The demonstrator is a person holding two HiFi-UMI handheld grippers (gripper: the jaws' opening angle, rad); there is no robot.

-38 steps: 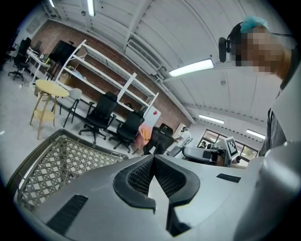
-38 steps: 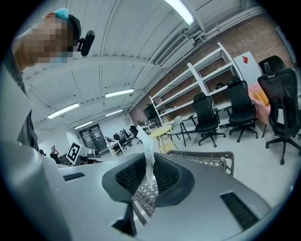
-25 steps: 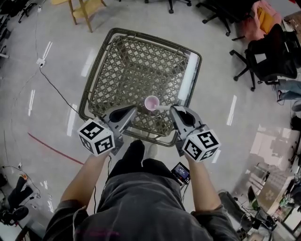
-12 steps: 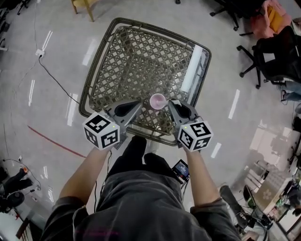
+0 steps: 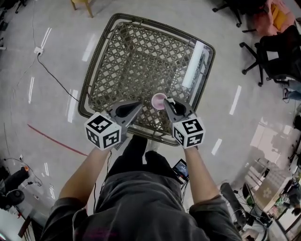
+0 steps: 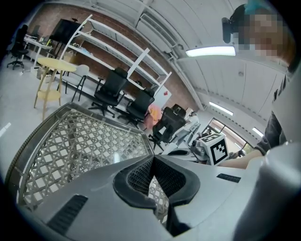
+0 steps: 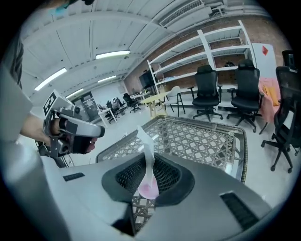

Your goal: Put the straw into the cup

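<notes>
A small pink cup stands near the front edge of a woven lattice table. My right gripper is right beside the cup, shut on a thin white straw. In the right gripper view the straw runs up between the pads, and its lower end is at the pink cup below the jaws. My left gripper hovers just left of the cup, apart from it. Its jaws meet at the tips with nothing between them; only lattice shows through the gap.
A white roll lies along the table's right rim. Black office chairs stand at the far right, a wooden stool beyond the table, and a cable crosses the floor to the left.
Both grippers have come down toward the table. The right gripper has moved in leftward, bringing the straw from beside the cup right up to it.
</notes>
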